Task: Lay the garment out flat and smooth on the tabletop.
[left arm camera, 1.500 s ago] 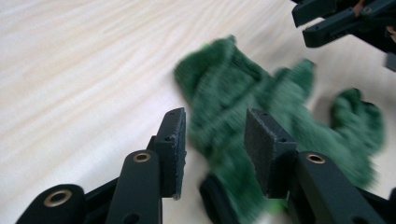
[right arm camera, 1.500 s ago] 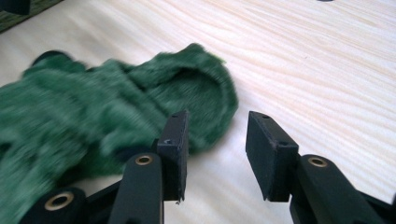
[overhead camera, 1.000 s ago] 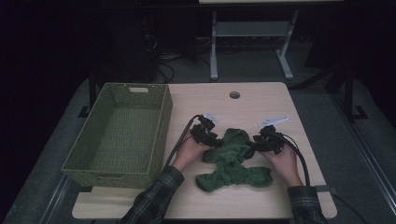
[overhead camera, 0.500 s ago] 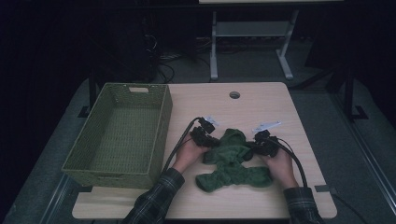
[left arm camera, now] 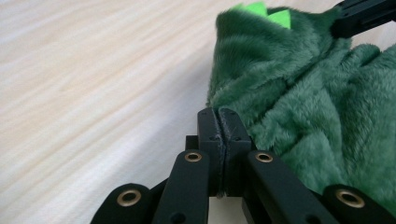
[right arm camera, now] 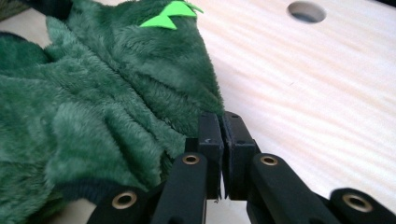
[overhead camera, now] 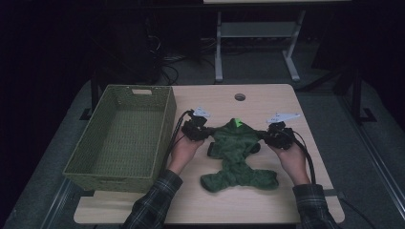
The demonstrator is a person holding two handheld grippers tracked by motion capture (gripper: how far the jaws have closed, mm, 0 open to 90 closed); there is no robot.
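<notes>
Dark floor surrounds the pale wooden table [overhead camera: 267, 102], where a green plush garment [overhead camera: 237, 155] lies spread at the middle, just right of the woven basket [overhead camera: 119, 138]. Both grippers' jaws have just been closing: the left gripper [overhead camera: 204, 136] pinches its left edge, the right gripper [overhead camera: 261, 136] its right edge, 2 grips stretching it between them.

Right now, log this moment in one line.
left gripper: shut on green fleece garment | right gripper: shut on garment | wicker basket: empty
</notes>
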